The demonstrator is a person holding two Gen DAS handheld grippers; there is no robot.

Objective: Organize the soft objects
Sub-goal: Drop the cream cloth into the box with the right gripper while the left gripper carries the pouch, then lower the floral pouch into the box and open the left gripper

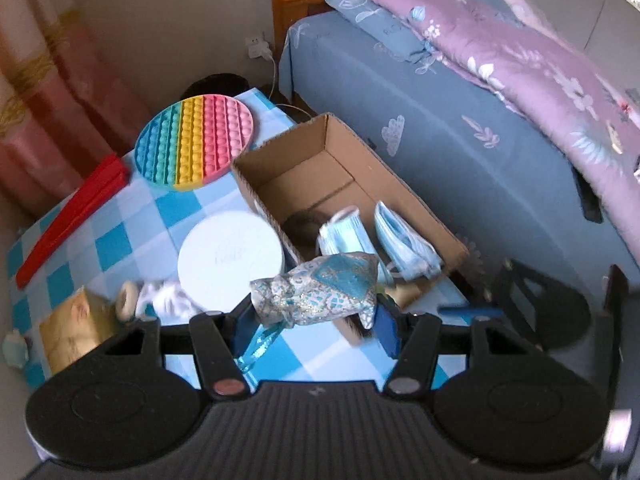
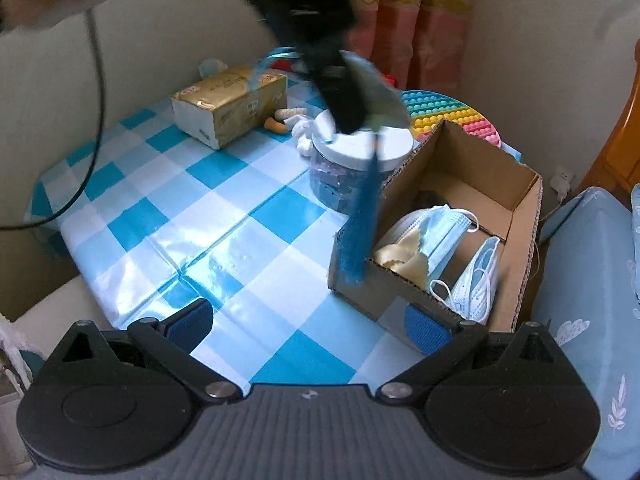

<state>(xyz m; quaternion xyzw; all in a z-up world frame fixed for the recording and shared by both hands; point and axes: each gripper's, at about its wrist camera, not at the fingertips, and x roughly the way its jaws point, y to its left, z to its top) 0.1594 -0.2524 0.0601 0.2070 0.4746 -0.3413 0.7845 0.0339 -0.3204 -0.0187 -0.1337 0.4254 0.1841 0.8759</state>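
Left gripper (image 1: pixel 316 314) clamps pouch (image 1: pixel 320 288) above counter (image 1: pixel 132 224), carrying toward box (image 1: pixel 352 184); right gripper (image 2: pixel 310 326) apart, empty.

Tablecloth (image 2: pixel 168 216) looked glossy plastic; box (image 2: pixel 516 248) was matt corrugated cardboard; pouch (image 1: pixel 320 288) was glittery cloth w/ sheen; pop-it mat (image 1: pixel 196 140) rubbery, bumpy.

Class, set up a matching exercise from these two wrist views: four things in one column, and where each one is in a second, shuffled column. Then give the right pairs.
Things
1. brocade pouch
2. face masks
3. pop-it toy
4. tissue pack

Places
A. inside the cardboard box
B. on the checked tablecloth, by the wall
C. between the left gripper's jaws
D. flat on the tablecloth beyond the white-lidded jar

Pairs: 1-C, 2-A, 3-D, 4-B
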